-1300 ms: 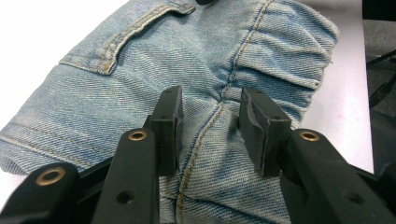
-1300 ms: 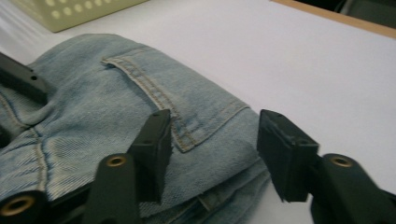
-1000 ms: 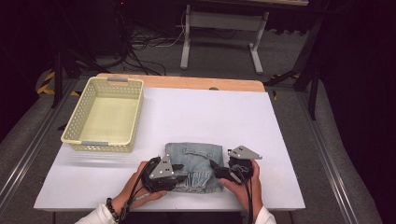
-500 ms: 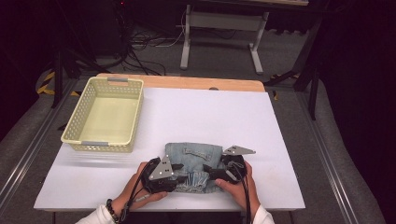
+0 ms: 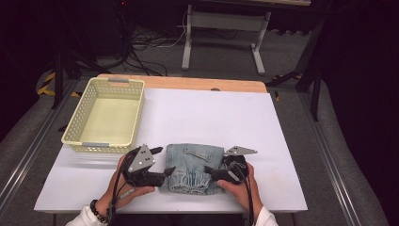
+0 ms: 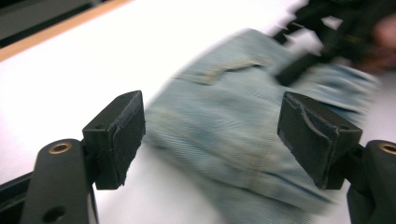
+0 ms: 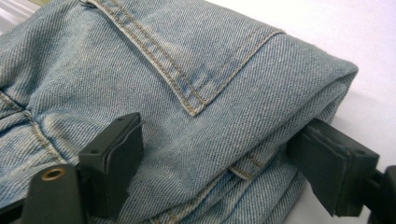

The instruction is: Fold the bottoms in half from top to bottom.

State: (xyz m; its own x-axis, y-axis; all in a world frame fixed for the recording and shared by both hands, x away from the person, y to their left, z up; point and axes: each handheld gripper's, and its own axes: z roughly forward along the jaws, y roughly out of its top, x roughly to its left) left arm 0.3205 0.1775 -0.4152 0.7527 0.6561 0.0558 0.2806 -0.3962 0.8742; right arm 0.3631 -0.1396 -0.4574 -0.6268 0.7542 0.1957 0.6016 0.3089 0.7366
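Observation:
A folded pair of light blue jeans (image 5: 193, 165) lies near the table's front edge. My left gripper (image 5: 162, 161) is at its left side, open, and its view is blurred: the jeans (image 6: 224, 135) lie between and ahead of its wide-apart pads (image 6: 119, 135). My right gripper (image 5: 214, 172) is at the jeans' right side, pointing left. In the right gripper view it (image 7: 219, 154) is open and straddles the thick folded edge of the denim (image 7: 196, 70). One pad (image 7: 116, 158) rests against the top layer, the other stands beside the fold.
A pale yellow plastic basket (image 5: 70, 127) stands at the table's left, behind the left hand. White sheet (image 5: 211, 113) covers the table, with a wooden strip (image 5: 188, 82) at the far edge. The other gripper (image 6: 327, 32) shows across the jeans.
My right gripper has slid left until its jaws straddle the jeans' folded right edge. The left gripper has shifted slightly at the left side and is still moving.

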